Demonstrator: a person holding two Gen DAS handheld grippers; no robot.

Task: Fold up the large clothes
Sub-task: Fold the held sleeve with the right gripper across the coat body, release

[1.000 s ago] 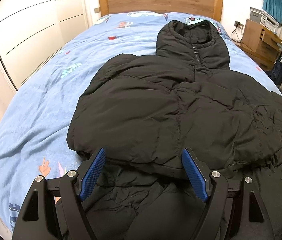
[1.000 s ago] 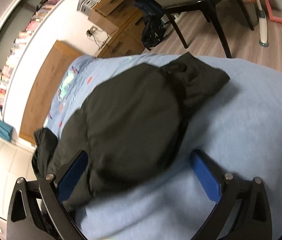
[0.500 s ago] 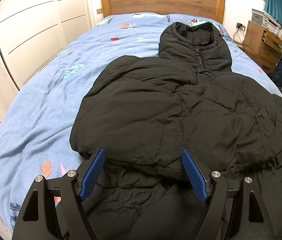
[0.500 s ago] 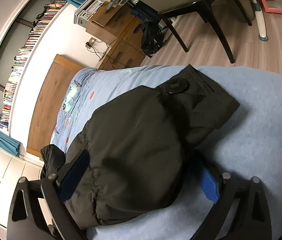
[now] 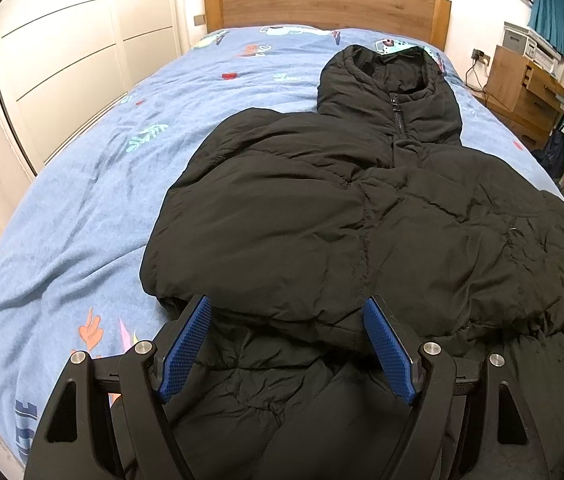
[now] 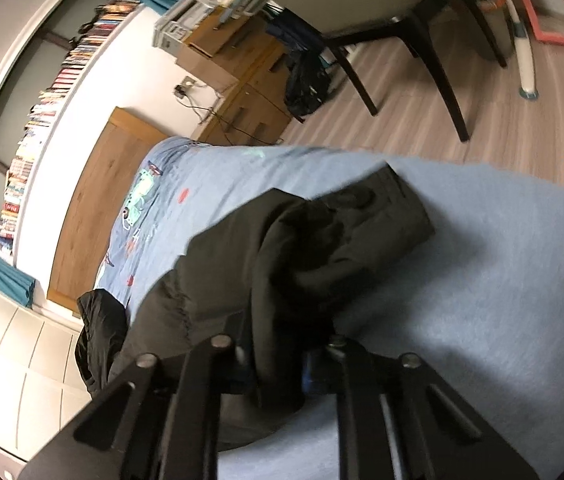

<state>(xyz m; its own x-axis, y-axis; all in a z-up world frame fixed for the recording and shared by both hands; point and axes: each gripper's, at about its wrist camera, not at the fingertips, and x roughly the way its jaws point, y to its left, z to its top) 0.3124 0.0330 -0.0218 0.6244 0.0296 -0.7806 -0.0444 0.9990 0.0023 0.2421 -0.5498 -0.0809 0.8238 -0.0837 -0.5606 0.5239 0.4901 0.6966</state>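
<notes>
Left wrist view: wardrobe (image 5: 61,72) standing at the far left, bed (image 5: 81,208) filling the middle, jacket (image 5: 362,208) lying spread on the blue cover, hood pointing toward the headboard (image 5: 322,0).
Left gripper (image 5: 288,314): hovering over the near edge of the jacket, jaws standing wide apart, blue pads (image 5: 185,348) clear of the cloth as far as can be told.
Jacket by the left gripper: a folded sleeve is lying across the body just beyond the fingertips; the hem is bunching under and between the fingers.
Drawers (image 5: 522,92): standing at the right of the bed, beside the wall.
Right wrist view: tilted and blurred; bookshelf (image 6: 41,100) running along the left, headboard (image 6: 93,208) below it, bed cover (image 6: 482,280) spreading to the right.
Right gripper (image 6: 277,364): jaws drawn together, pinching a fold of the jacket (image 6: 282,260) between the pads.
Jacket by the right gripper: the pinched fold is rising from the fingers, and the sleeve end with its cuff (image 6: 394,208) is reaching ahead and to the right over the cover.
Chair (image 6: 402,40): standing on the wooden floor at the upper right, well apart from the bed.
</notes>
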